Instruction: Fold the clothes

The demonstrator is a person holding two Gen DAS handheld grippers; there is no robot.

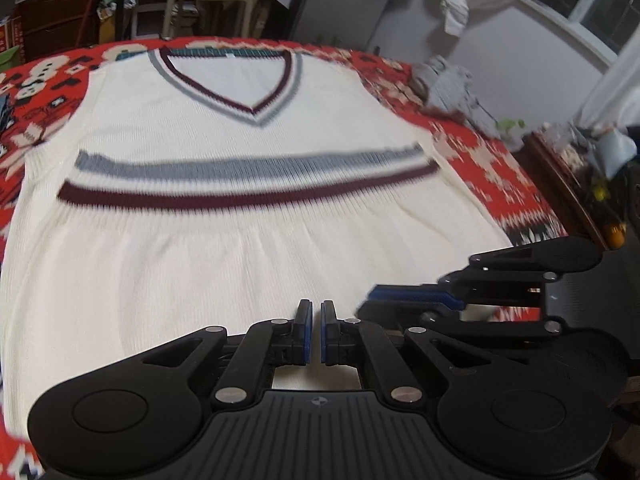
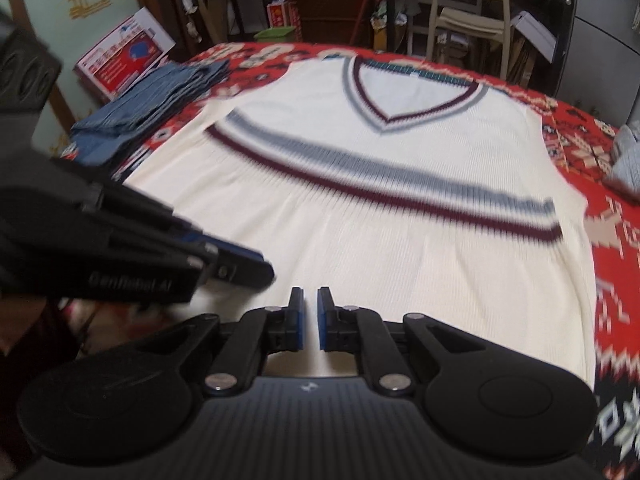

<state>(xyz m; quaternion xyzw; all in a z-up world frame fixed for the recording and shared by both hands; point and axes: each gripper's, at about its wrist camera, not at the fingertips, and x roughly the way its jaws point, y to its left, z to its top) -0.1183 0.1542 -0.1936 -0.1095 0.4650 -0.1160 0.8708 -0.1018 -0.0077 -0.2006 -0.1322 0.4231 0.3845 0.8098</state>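
Presently, folded blue garments (image 2: 160, 96) are seen far left on the red patterned cloth (image 1: 492, 168). Centre, a cream V-neck vest (image 1: 240, 216) is laid flat. Left gripper (image 1: 316, 312) and right gripper (image 2: 310, 300) are held at its hem, jaws narrowly parted, nothing clamped.

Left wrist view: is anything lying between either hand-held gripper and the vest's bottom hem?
Nothing visible does. The left hand-held gripper and right hand-held gripper both sit right at the near hem of the cream knit vest, which lies flat and bare on the red patterned cloth.
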